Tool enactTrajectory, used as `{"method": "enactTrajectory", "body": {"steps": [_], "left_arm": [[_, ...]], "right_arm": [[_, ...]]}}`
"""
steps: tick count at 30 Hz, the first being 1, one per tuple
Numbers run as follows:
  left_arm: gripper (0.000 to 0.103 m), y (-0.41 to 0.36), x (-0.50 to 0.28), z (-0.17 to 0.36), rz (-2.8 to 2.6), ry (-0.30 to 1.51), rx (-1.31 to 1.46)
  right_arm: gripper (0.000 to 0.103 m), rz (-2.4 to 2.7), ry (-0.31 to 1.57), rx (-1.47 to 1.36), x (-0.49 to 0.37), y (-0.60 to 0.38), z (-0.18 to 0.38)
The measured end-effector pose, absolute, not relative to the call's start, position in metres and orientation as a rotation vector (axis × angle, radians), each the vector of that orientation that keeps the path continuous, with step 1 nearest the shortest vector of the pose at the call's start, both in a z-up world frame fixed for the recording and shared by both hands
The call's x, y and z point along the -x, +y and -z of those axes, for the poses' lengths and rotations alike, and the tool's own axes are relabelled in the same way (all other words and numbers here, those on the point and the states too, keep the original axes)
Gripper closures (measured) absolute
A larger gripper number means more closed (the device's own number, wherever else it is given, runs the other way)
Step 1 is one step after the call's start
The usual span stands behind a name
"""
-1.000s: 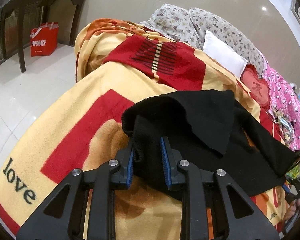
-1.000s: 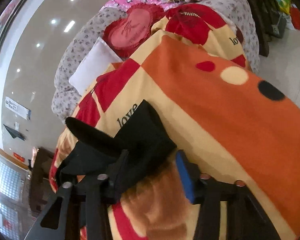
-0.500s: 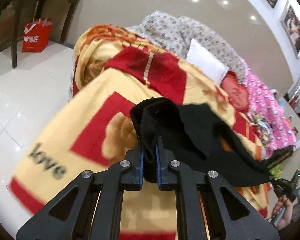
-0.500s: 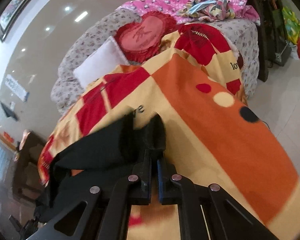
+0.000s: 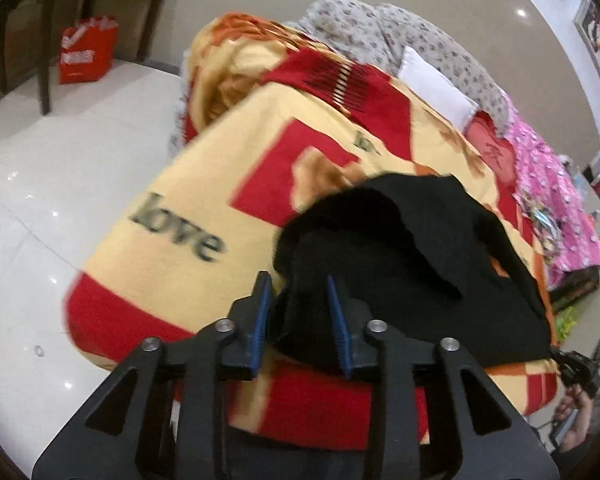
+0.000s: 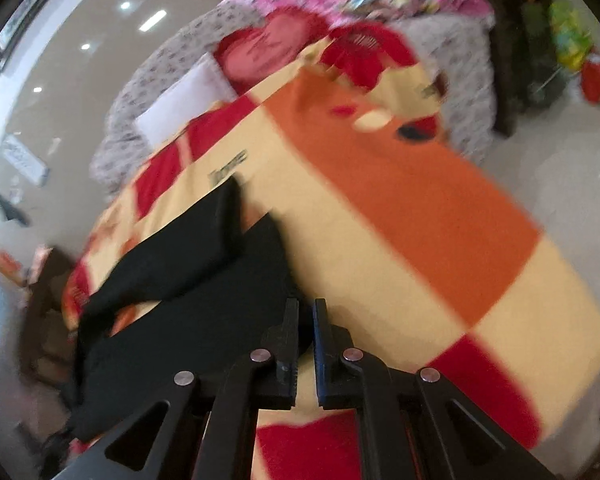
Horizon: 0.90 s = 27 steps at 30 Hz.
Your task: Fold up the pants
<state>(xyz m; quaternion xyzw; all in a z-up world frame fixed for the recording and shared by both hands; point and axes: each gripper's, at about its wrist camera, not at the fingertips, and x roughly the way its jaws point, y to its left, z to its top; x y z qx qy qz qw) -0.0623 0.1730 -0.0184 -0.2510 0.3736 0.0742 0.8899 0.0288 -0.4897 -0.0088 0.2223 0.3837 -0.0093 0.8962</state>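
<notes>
Black pants point(image 5: 412, 256) lay bunched on patterned blanket point(image 5: 172, 264). Left gripper point(image 5: 298, 312) released, fabric between spread fingers. Right gripper point(image 6: 305, 332) nearly clenched; grasp indeterminate, pants at 10 o'clock.

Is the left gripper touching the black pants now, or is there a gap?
Cannot tell. In the left wrist view the left gripper has its jaws spread, with the black pants bunched between them; the blur hides whether the pads press the cloth.

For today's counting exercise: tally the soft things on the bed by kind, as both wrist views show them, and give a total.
Black pants: 1
Patterned blanket: 1
White pillow: 1
Red heart cushion: 1
Pink printed cover: 1
Total: 5
</notes>
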Motion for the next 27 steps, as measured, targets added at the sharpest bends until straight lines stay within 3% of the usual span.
{"method": "enactTrajectory", "body": {"steps": [5,9,15,18,22,27], "left_arm": [[0.074,0.186,0.076,-0.009,-0.326,0.671,0.457],[0.074,0.143,0.064,-0.035,-0.134,0.640,0.370],[0.068,0.038,0.006,-0.019,0.389,0.871,0.375],[0.068,0.013,-0.019,-0.001,0.442,0.964,0.346],[0.070,0.032,-0.050,0.010,0.386,1.025,0.430],[0.069,0.089,-0.107,-0.022,-0.027,0.931,0.184]], "right_arm": [[0.097,0.144,0.654,-0.325,-0.024,-0.469,-0.023],[0.096,-0.003,0.603,-0.082,-0.036,-0.391,-0.041],[0.096,-0.169,0.567,0.197,-0.071,-0.294,-0.023],[0.096,-0.215,0.669,0.355,-0.094,-0.261,0.005],[0.094,-0.266,0.733,0.401,-0.101,-0.250,0.018],[0.093,-0.234,0.775,0.429,-0.103,-0.250,0.024]]}}
